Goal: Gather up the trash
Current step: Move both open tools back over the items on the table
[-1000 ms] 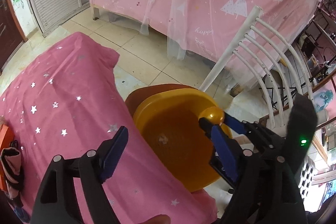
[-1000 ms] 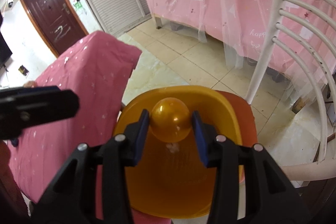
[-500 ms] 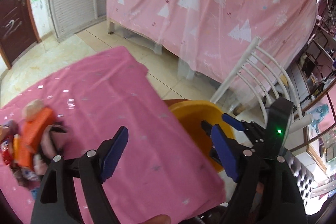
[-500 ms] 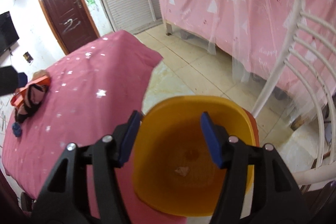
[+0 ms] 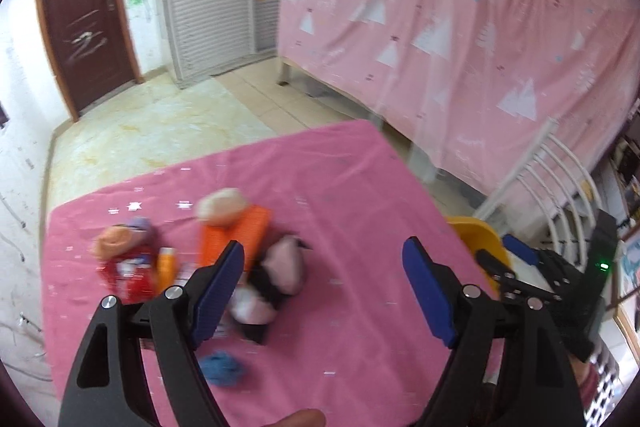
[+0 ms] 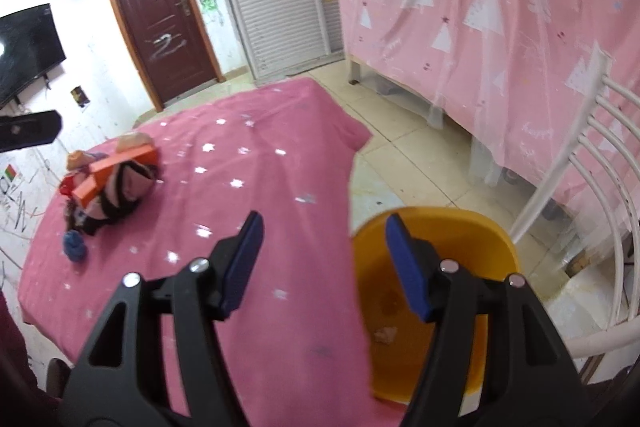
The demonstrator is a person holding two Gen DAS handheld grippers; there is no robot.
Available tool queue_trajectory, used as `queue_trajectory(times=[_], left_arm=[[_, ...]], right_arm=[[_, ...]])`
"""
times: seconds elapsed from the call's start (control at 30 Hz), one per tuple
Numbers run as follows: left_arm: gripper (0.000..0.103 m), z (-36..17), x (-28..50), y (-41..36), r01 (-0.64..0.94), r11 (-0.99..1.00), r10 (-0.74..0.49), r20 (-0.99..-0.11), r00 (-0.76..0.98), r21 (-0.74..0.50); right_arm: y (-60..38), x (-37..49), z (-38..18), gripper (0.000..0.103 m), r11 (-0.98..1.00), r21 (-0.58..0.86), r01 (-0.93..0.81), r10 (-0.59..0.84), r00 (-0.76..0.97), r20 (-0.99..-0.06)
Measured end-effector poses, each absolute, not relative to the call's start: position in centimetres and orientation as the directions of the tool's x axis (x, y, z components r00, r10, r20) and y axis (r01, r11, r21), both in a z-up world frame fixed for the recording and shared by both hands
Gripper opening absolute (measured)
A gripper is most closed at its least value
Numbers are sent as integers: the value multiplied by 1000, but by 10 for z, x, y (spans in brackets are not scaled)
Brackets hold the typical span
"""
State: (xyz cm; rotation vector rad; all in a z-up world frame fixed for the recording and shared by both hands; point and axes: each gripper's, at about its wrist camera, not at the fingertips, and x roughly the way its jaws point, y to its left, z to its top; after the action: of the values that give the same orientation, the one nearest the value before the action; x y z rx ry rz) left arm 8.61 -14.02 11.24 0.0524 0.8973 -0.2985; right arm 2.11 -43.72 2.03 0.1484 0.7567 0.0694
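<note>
Both empty, jaws wide: left gripper (image 5: 324, 269) facing trash pile (image 5: 224, 259) for pickup, right gripper (image 6: 322, 247) beside yellow basin (image 6: 436, 223), presumably the receptacle.

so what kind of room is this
Probably a lived-in room at home, maybe a bedroom: a bed frame hung with a pink tree-print curtain, a wall-mounted TV, and a brown entry door beside a table under a pink starred cloth.

One yellow basin (image 6: 436, 227) sits beside one pink table (image 6: 256, 187). The table carries one orange box (image 5: 240, 233), one blue wad (image 5: 224, 367), one red packet (image 5: 130, 273). One white chair (image 6: 592, 155) is near.
</note>
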Motion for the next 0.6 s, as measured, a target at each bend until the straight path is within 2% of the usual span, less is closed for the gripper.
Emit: queue_trajectory(times=[0.13, 0.23, 0.6], left_arm=[[75, 110, 100, -100, 224, 972, -188, -786, 589, -64], [75, 106, 105, -73, 192, 980, -163, -787, 594, -58], [75, 87, 128, 6, 107, 989, -146, -803, 578, -102]], right_arm=[[-408, 29, 26, 61, 988, 137, -66, 142, 722, -677], [-387, 34, 28, 69, 988, 123, -96, 155, 719, -678], [-318, 57, 33, 69, 968, 138, -211, 246, 678, -693]])
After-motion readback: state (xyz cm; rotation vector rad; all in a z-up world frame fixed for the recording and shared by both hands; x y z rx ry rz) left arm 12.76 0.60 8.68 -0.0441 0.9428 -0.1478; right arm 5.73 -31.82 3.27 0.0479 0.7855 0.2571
